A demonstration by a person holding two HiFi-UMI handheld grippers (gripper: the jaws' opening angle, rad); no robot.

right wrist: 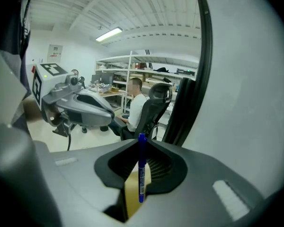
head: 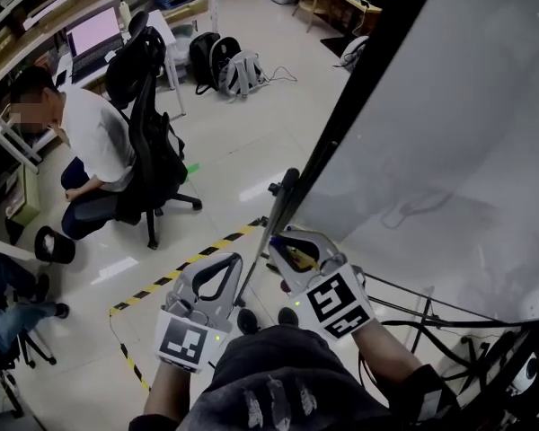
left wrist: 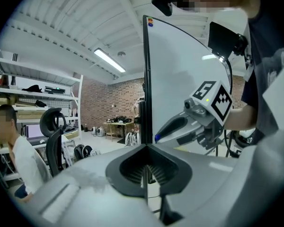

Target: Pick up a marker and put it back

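Observation:
A blue marker (right wrist: 141,167) stands upright between the pads of my right gripper (right wrist: 142,145), which is shut on it. Its blue tip (left wrist: 157,138) pokes out of the right gripper (left wrist: 180,126) in the left gripper view. Both grippers hang side by side at the whiteboard's (head: 449,133) lower left corner, next to its black frame (head: 359,88). In the head view the right gripper (head: 286,243) is nearer the board. My left gripper (head: 225,263) is beside it; its jaws (left wrist: 146,148) meet along a seam with nothing between them.
A person (head: 90,137) sits on a black office chair (head: 148,142) to the left. Yellow-black tape (head: 189,263) runs across the floor below the grippers. Backpacks (head: 225,65) lie farther back. Cables and stand legs (head: 431,312) cluster under the board at lower right.

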